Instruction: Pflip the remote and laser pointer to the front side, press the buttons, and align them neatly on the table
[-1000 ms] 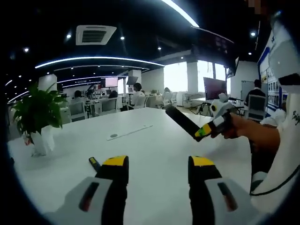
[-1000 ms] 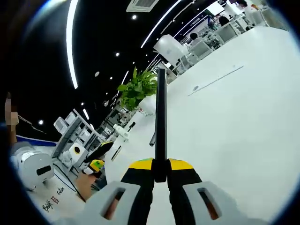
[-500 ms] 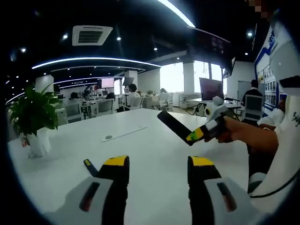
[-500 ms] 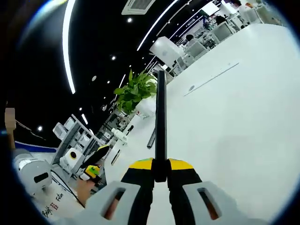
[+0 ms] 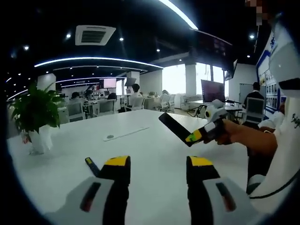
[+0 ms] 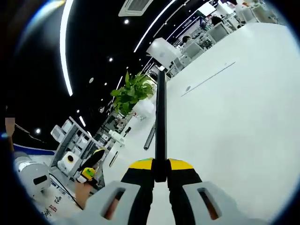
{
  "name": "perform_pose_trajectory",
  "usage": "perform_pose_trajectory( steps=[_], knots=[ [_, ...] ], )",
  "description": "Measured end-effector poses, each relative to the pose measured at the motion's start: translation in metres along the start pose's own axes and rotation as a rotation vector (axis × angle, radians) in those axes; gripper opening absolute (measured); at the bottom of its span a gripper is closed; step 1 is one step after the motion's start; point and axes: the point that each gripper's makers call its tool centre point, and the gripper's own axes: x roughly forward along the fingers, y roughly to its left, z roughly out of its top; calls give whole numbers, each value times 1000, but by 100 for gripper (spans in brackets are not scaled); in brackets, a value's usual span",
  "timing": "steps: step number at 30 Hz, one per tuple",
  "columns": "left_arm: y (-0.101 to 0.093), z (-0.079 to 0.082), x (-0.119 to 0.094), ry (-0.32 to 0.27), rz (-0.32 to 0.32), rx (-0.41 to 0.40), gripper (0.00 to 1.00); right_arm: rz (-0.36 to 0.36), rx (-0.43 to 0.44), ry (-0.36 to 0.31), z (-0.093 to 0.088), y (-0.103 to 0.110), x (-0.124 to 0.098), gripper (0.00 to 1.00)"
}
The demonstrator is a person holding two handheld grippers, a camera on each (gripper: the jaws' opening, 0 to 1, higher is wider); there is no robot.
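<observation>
My left gripper (image 5: 157, 169): jaws spread apart and holding nothing, low over the near part of the white table (image 5: 154, 140).
Laser pointer (image 5: 92, 165): a slim dark stick with a yellow band, lying flat on the table just left of my left jaw. I judge it light, stiff and prone to roll; I would pinch it across the middle of its barrel.
My right gripper (image 6: 161, 169): jaws pressed together on the near end of the remote (image 6: 161, 117), which stands out edge-on, away from me.
Remote, seen from the left gripper view: a thin black slab (image 5: 174, 128) held clear above the table at right, pointing up and left out of my right gripper (image 5: 200, 133).
Handling: I judge the remote rigid and light, with smooth faces that could slip; an end grip lets it swing, so holding nearer its middle would be steadier for the flip.
Far: a potted plant (image 5: 33, 114) stands at the table's left edge, with office desks behind.
Change: against one second ago, the remote sits a little lower and further left in the left gripper view; the pointer appears unmoved on the table.
</observation>
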Motion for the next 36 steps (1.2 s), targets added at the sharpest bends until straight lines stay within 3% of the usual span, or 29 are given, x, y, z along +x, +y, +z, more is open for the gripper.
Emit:
perform_pose_trajectory(
  steps=[8, 27, 29, 31, 36],
  knots=[
    [2, -8, -6, 24, 16, -4, 50, -13, -2, -2, -2, -1, 2, 13],
    [2, -8, -10, 21, 22, -10, 49, -87, -6, -20, -2, -23, 2, 13],
    [2, -10, -10, 23, 22, -13, 49, -112, -4, -22, -1, -29, 1, 13],
    [2, -12, -10, 28, 23, -17, 49, -191, -26, -32, 1, -43, -1, 13],
    [3, -12, -11, 27, 24, -22, 49, -173, -5, -33, -1, -40, 0, 13]
  ],
)
